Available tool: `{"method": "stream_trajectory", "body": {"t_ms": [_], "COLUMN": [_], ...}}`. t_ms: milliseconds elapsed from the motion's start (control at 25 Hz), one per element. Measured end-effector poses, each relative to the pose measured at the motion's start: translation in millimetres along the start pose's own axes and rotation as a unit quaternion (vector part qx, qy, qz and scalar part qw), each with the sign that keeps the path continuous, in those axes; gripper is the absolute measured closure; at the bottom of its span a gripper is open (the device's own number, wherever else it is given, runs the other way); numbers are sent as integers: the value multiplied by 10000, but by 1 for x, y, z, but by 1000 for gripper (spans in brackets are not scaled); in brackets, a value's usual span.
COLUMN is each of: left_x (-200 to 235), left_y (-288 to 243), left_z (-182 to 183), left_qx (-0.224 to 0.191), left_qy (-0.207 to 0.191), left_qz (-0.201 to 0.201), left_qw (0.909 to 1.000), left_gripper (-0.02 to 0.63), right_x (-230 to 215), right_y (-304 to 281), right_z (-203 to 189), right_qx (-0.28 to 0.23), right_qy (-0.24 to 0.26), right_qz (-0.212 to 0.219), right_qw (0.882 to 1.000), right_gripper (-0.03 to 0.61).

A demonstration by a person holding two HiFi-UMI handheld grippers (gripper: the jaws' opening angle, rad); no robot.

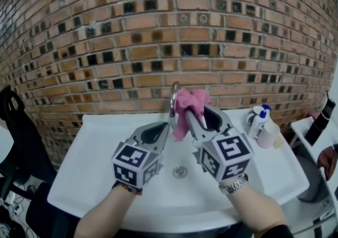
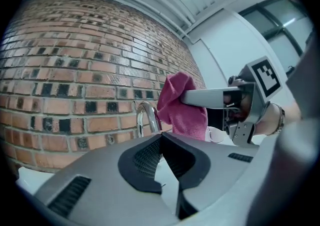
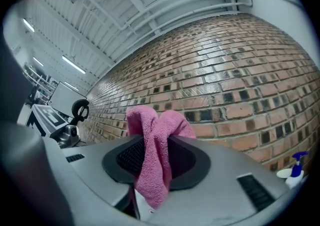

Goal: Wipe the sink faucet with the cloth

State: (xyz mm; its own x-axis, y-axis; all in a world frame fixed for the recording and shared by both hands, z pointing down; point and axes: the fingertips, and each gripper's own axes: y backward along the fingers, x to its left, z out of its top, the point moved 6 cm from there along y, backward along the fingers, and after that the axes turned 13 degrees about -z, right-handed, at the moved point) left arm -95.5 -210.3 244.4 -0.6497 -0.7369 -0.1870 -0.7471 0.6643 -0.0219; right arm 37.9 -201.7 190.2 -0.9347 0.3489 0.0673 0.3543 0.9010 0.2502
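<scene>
Your right gripper (image 1: 194,116) clamps the pink cloth (image 1: 191,103) beside the faucet (image 1: 172,101); your left gripper (image 1: 165,127), closed and empty, is below it.

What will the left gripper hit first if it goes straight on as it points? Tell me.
Most likely the faucet: in the left gripper view it stands just beyond the left gripper, whose fingers are shut. The pink cloth hangs beside it; depth is unclear.

Fluffy pink cloth (image 1: 190,107), shiny metal faucet (image 1: 172,100), rough brick wall (image 1: 158,36).
</scene>
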Motion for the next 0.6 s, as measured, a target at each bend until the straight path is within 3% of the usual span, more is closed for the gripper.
{"method": "stream_trajectory", "body": {"t_ms": [360, 600], "left_x": [29, 31], "left_y": [-29, -28], "left_z": [-24, -28], "left_qx": [52, 46], "left_qy": [373, 301], "left_qz": [63, 20], "left_qw": [9993, 9995], "left_gripper": [612, 612], "right_x": [-7, -6], "right_y": [-46, -66], "right_z": [-3, -5], "right_qx": [63, 122], "right_qy": [59, 98], "right_qz": [49, 89], "right_qw": [10000, 9998], "right_gripper": [448, 460]}}
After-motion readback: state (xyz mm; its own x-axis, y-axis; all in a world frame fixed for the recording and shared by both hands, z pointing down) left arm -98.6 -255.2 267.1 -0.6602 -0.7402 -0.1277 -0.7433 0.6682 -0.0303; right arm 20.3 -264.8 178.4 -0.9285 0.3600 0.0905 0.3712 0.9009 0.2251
